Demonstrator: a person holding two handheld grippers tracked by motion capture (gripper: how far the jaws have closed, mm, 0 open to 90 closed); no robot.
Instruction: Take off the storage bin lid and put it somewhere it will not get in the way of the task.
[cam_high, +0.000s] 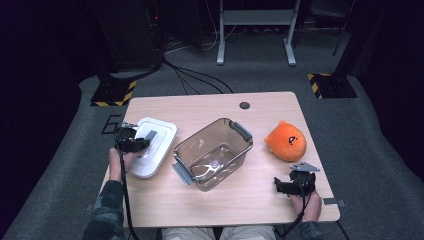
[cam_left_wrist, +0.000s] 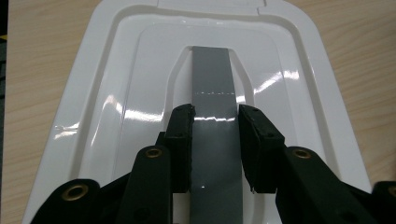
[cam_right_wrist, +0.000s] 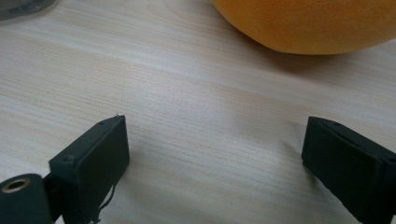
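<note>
Left gripper view: my left fingers (cam_left_wrist: 215, 122) closed on white lid's (cam_left_wrist: 116, 93) grey handle (cam_left_wrist: 212, 79); right fingers (cam_right_wrist: 212, 140) gaped wide, empty, over table (cam_right_wrist: 187, 84).

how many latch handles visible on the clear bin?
2. On the clear bin: one grey latch handle at its far-right end, one at its near-left end.

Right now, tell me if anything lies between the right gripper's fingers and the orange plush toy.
Nothing visible does. The right gripper is open, its fingers wide apart over bare light wooden table, and the round orange plush toy sits just ahead.
</note>
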